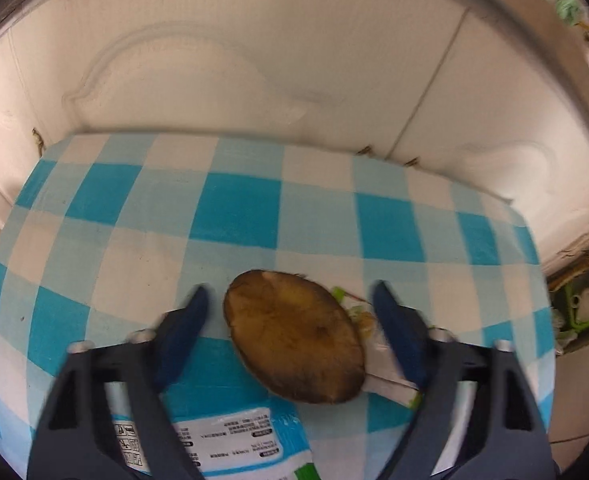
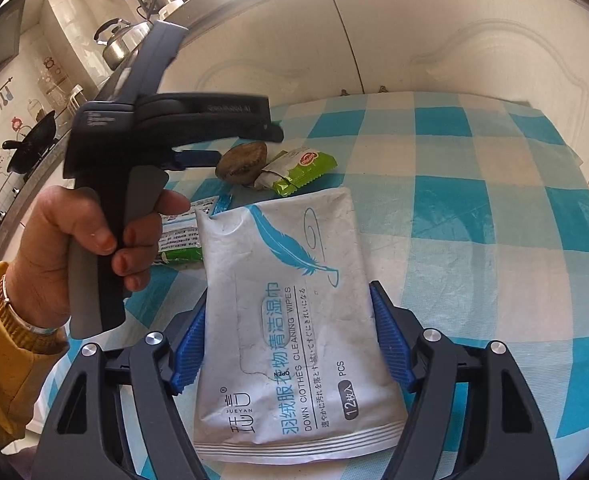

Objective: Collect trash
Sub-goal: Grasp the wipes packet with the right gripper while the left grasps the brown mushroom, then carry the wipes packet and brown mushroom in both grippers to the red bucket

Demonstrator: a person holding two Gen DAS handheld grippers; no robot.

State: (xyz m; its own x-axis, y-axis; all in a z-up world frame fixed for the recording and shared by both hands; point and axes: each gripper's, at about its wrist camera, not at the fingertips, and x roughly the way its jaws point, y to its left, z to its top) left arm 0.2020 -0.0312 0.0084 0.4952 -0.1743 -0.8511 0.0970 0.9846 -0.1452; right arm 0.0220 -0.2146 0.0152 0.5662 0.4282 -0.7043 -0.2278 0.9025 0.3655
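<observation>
Left wrist view: I am lowering my left gripper [image 1: 290, 304], jaws apart astride the brown mushroom cap [image 1: 294, 336] on the checked tablecloth [image 1: 234, 208], centring before squeezing gently, while my right gripper [image 2: 286, 340] is straddling the wet-wipes pack [image 2: 290, 320], jaws apart.

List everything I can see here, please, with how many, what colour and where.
mushroom cap: one, brown, on the checked cloth between the left fingers
green wrapper: one, green and white, right beside the mushroom
wipes pack: one, white with blue feather, between the right fingers
blue-and-white packet: one, partly under the wipes pack
tablecloth: one, blue and white check
kettle: one, silver, far counter
left hand-held gripper: one, dark, open
right hand-held gripper: one, dark with blue pads, open
</observation>
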